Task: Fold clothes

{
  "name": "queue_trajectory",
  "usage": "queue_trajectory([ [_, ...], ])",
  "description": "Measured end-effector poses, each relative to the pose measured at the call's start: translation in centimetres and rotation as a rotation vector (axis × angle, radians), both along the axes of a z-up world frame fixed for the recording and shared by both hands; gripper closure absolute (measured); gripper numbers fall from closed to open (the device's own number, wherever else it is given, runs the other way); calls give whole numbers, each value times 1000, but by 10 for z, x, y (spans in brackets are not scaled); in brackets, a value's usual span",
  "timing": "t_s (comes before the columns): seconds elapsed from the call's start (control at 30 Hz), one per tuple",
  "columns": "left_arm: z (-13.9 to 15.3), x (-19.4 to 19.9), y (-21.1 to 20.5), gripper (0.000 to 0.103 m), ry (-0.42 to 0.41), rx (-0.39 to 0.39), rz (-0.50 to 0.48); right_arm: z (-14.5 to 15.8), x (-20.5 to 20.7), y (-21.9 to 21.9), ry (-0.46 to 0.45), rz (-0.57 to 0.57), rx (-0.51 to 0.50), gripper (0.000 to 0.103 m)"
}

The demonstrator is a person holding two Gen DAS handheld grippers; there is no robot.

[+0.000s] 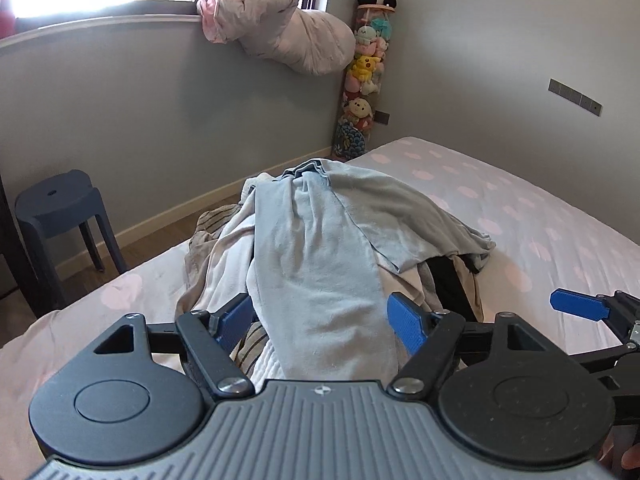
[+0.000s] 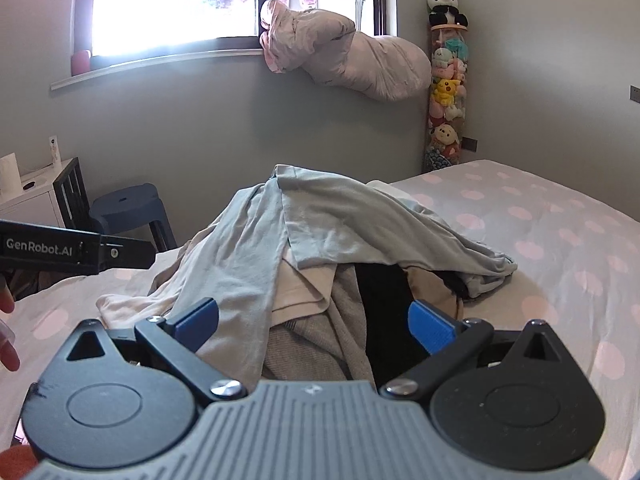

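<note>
You have an unfolded heap of clothes [image 1: 320,248] lying on the bed [image 1: 540,208]. A pale blue garment [image 2: 320,220] drapes over its top, with beige, striped and black pieces bunched beneath.

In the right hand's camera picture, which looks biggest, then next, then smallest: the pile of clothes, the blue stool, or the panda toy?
As they look in the right wrist view:
1. Pile of clothes, by far the biggest, though it is also nearest the camera.
2. Blue stool, partly hidden.
3. Panda toy, smallest, but farthest away, so its real size is unsure.
</note>
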State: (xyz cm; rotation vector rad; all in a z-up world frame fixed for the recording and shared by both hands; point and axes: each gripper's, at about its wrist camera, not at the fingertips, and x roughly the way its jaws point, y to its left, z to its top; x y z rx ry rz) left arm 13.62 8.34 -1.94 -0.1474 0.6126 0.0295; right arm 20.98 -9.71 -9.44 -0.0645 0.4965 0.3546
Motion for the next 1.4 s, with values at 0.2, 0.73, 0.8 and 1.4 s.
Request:
queue_trajectory([
  [0.2,-16,39,4,29,24,109,7,-11,46,17,10,66,-71,1],
  [0.73,-63,116,35,30,229,-14,80,-36,122,50,50,88,-141,51],
  [0.8,-66,118,36,30,240,-37,74,-37,126,50,64,87,-136,61],
  [1.4,-68,116,32,40,306,-71,55,22,110,-15,-86,-138,-102,103],
])
